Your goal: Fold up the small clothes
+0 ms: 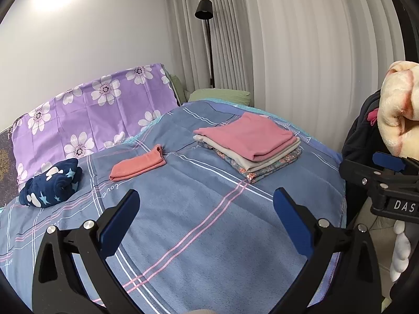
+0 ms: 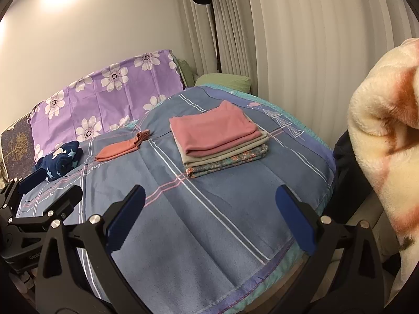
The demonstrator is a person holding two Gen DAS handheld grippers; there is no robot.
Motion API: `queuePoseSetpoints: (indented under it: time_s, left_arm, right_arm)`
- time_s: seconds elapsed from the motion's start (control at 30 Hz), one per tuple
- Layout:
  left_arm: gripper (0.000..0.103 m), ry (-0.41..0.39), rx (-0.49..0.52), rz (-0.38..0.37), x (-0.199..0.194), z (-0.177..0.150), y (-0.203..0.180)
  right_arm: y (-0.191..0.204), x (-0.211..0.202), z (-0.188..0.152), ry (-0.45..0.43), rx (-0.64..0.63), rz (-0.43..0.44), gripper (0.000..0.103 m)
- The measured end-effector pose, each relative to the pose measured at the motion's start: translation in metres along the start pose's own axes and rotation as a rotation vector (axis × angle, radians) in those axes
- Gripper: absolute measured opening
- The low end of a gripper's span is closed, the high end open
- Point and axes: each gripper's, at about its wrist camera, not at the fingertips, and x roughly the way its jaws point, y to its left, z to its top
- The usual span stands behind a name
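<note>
both the left gripper (image 1: pixel 207 217) and right gripper (image 2: pixel 209 214) hover spread and empty, so next is likely fetching the coral garment (image 1: pixel 137 164) mid-frame to refold onto the folded stack (image 1: pixel 248 144).

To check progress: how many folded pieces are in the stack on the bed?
3 visible: pink on top, beige in the middle, floral at the bottom. Thinner layers between them could be hidden.
</note>
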Motion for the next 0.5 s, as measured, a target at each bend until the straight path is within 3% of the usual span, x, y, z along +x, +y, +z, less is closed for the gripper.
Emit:
queuePoseSetpoints:
  time_s: [0.5]
  left_arm:
    - [0.102, 0.023, 0.006, -0.002, 0.009, -0.006, 0.002]
  right_arm:
    - [0.005, 0.013, -0.003, 0.034, -0.013, 0.004, 0.101]
